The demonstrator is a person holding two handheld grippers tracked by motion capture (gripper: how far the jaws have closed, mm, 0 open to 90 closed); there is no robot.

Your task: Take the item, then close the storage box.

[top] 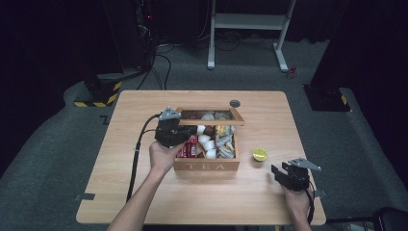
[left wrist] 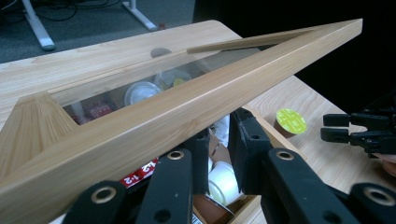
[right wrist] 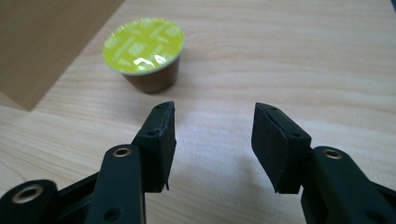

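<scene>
1. Our left tongs (top: 185, 129) sit over the left side of the open tea box (top: 207, 166). In the left gripper view the jaws stand a narrow gap apart just under the raised lid (left wrist: 187, 109); we cannot tell whether they grip its edge or anything below.
2. Our right tongs (right wrist: 212, 135) hover low over the bare counter (right wrist: 299, 56), jaws wide apart and holding nothing.
3. A capsule (right wrist: 145, 52) with a lime-green foil top stands upright on the counter just ahead of the right tongs and a little to their left, not touching them. In the high view it sits just right of the box, near its front corner.
4. The lid is a wooden frame with a clear pane, tilted up from the box's far side.
5. The box is marked "TEA" on its front and holds white pods (top: 208, 144), red packets (top: 190, 147) and other sachets in compartments.
6. The counter is light wood, and the box rests near its middle.
</scene>
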